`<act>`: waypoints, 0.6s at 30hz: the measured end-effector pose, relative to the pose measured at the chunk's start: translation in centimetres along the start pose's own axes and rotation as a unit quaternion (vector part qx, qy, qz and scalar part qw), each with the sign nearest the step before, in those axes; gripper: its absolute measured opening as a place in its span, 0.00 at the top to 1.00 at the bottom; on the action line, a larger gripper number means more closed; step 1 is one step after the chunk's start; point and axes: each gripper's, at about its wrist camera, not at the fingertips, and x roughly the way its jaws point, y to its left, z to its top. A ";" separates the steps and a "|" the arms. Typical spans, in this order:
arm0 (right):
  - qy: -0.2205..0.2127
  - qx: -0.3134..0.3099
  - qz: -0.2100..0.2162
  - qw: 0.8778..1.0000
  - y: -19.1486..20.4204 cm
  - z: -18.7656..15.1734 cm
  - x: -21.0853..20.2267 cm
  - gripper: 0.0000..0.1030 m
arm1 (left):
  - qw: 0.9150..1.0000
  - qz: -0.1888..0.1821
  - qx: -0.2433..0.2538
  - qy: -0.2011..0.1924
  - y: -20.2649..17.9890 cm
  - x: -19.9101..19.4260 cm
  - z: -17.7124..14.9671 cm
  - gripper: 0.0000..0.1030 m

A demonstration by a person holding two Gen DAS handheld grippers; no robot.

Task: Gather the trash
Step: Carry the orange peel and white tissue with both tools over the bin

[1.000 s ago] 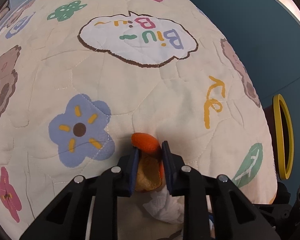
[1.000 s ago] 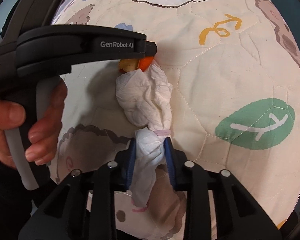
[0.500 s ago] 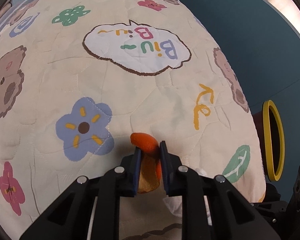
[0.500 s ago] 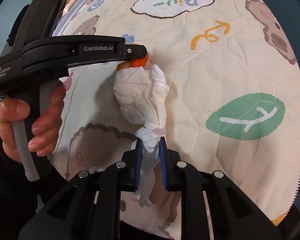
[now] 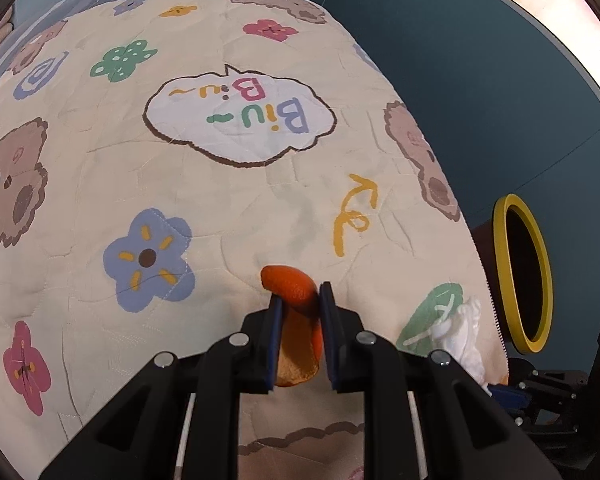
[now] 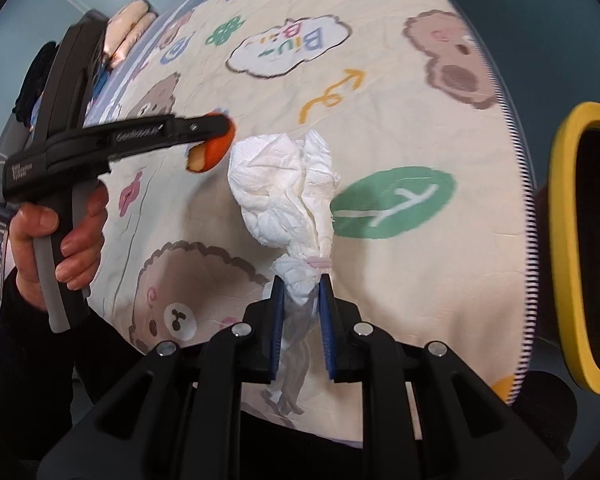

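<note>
Left gripper (image 5: 299, 304) is pinching orange peel (image 5: 294, 312); right gripper (image 6: 300, 292) is squeezing a tissue wad's (image 6: 284, 196) thin tail, which may tear before the yellow-rimmed bin (image 6: 560, 240).

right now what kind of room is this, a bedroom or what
Probably a bedroom: a cream quilted bedspread with cartoon bears and flowers covers what looks like a bed, folded bedding sits at its far end, and a yellow-rimmed bin stands alongside.

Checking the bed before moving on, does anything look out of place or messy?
Only the trash, and both pieces are gripped: orange peel in the left gripper, crumpled tissue in the right gripper. The quilt looks unspilled.
</note>
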 end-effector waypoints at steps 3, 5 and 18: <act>-0.014 0.018 -0.004 1.000 -1.4 0.0 -1.1 0.84 | 1.000 -0.007 0.012 0.001 -1.8 -0.2 0.0 0.84; -0.021 0.031 -0.006 0.999 -2.6 0.1 -1.9 0.84 | 1.000 -0.010 0.021 0.003 -3.1 -0.1 0.0 0.84; -0.081 0.096 -0.035 0.991 -11.6 0.7 -7.7 0.84 | 0.995 -0.059 0.078 0.024 -13.6 1.5 1.2 0.84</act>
